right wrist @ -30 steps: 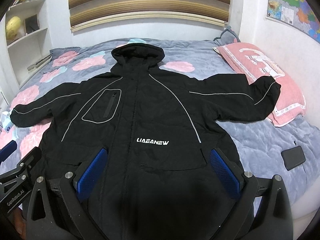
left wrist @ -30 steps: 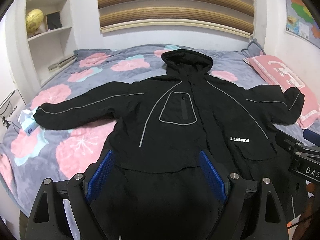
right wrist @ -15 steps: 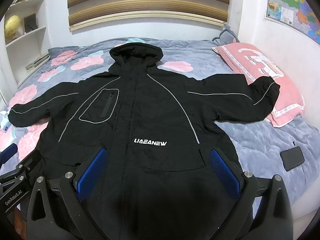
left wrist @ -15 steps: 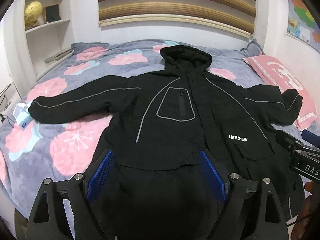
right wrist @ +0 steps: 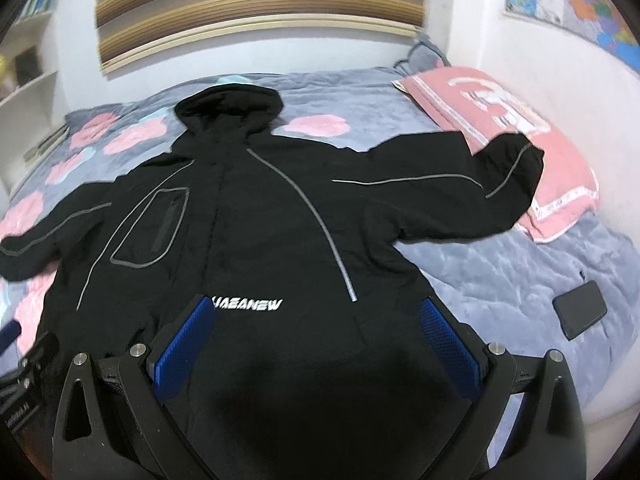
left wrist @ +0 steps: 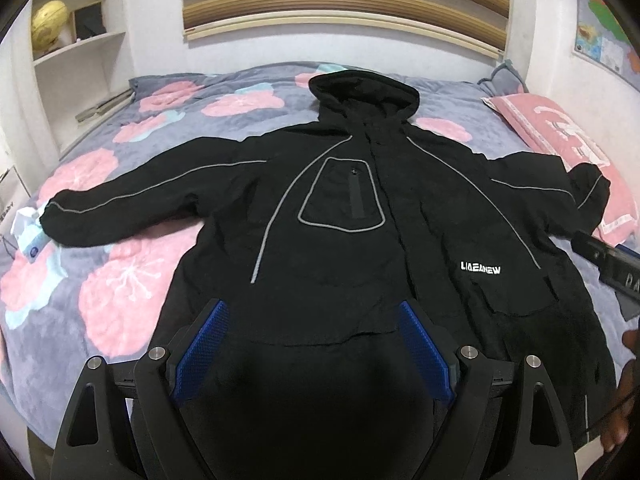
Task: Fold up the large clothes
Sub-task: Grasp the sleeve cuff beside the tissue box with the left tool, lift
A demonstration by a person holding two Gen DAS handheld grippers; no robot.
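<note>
A large black hooded jacket with grey piping and white lettering lies flat, front up, on the bed, both sleeves spread out and hood toward the wall. It also shows in the right wrist view. My left gripper is open and empty, held above the jacket's lower left hem. My right gripper is open and empty above the lower right part, near the lettering. The right sleeve's cuff rests on a pink pillow.
The bed has a grey blanket with pink flowers. A black phone lies on the blanket right of the jacket. A small white and blue packet lies by the left cuff. White shelves stand at the left wall.
Both grippers have moved forward over the jacket. The right gripper has swung to the right, so the pillow and right sleeve sit more central. Both stay open.
</note>
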